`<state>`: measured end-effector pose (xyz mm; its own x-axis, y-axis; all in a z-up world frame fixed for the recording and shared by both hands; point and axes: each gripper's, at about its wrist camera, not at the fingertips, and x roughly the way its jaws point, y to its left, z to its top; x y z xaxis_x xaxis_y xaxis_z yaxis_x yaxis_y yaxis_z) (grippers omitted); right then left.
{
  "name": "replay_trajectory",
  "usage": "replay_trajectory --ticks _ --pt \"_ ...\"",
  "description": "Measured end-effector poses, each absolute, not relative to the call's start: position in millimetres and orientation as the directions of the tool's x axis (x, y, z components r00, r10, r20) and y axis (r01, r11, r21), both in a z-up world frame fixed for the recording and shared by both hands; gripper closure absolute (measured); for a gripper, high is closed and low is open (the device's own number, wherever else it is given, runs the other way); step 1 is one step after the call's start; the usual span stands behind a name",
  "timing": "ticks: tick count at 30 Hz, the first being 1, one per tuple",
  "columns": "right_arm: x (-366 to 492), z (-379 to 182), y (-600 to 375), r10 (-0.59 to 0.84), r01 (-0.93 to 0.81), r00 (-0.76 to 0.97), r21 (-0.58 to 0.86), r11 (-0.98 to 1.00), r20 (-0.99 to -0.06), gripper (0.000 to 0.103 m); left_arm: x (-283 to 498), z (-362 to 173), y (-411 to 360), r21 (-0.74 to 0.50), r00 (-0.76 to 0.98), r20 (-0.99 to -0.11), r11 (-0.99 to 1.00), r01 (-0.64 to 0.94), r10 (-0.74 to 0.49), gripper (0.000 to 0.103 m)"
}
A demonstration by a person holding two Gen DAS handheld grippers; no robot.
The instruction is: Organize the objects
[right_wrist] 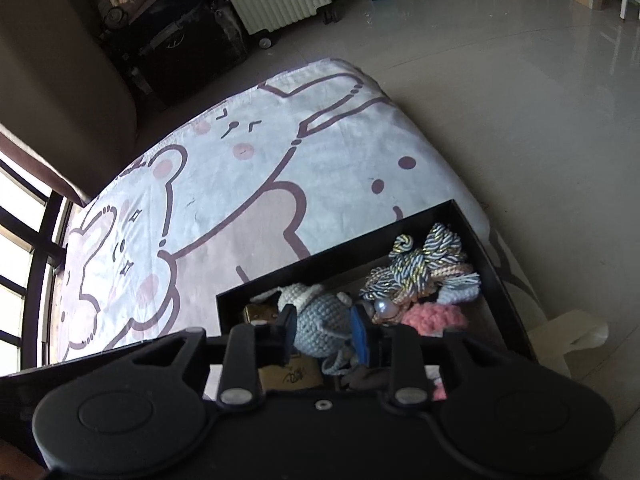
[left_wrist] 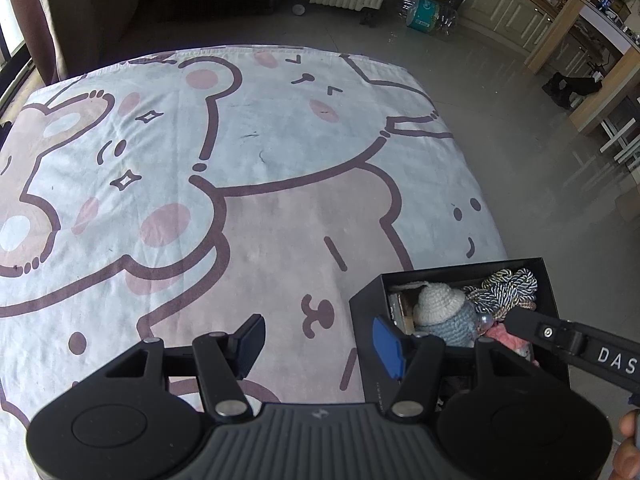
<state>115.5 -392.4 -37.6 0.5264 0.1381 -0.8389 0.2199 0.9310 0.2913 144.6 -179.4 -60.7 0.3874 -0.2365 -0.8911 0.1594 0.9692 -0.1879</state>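
Right tongs (right_wrist: 325, 334) pinch a crocheted doll (right_wrist: 320, 320) inside a black box (right_wrist: 496, 264), one pad on each flank of its blue-grey body; in the left wrist view the same tongs (left_wrist: 520, 322) reach in from the right edge over the box (left_wrist: 362, 304). Left tongs (left_wrist: 316, 340) hang spread and empty, one finger over the bed (left_wrist: 240, 220) and the blue-padded finger (left_wrist: 386, 346) at the box's near left wall, touching nothing that can be seen.

Judging by the grip, the step in hand is either setting the doll (left_wrist: 442, 314) down among the sorted things or drawing it out; the pictures do not settle which. If it is being placed, the next move calls for parting the pads and lifting straight up, clear of the cords. If it is being taken out, a steady lift is needed so the doll's loose loop does not snag its neighbours.

Around the doll lie a bundle of twisted cord (right_wrist: 424, 260), a pink woolly piece (right_wrist: 434, 316) and a clear bead (right_wrist: 384, 310). The box sits at the bed's corner nearest the floor (right_wrist: 520, 100).

Much of the box's near half is hidden behind the right tongs' body; a brown item with writing (right_wrist: 294, 378) under the doll cannot be identified. A fingertip (left_wrist: 630, 428) shows at the frame's edge; the rest of the person is cut off.
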Motion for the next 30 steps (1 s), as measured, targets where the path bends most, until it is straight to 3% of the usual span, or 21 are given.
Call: replay_trajectory --ticks 4,10,23,30 --pt "104.6 -21.2 -387.4 0.039 0.212 0.542 0.181 0.960 -0.840 0.064 136.1 -51.1 -180.9 -0.163 0.402 -0.887 0.969 0.188 -0.227 0.043" --pt "78.0 -9.1 -392.9 -0.017 0.245 0.548 0.142 0.959 -0.836 0.053 121.1 -33.7 -178.7 -0.140 0.425 -0.878 0.967 0.214 -0.221 0.036" --pt "25.4 17.3 -404.2 -0.108 0.286 0.553 0.066 0.956 -0.826 0.029 86.7 -9.4 -184.0 -0.070 0.464 -0.867 0.967 0.245 -0.180 0.012" --pt "5.4 20.5 -410.5 -0.158 0.308 0.538 0.019 0.951 -0.828 0.022 69.0 -5.6 -189.0 -0.025 0.470 -0.870 0.964 0.263 -0.151 0.003"
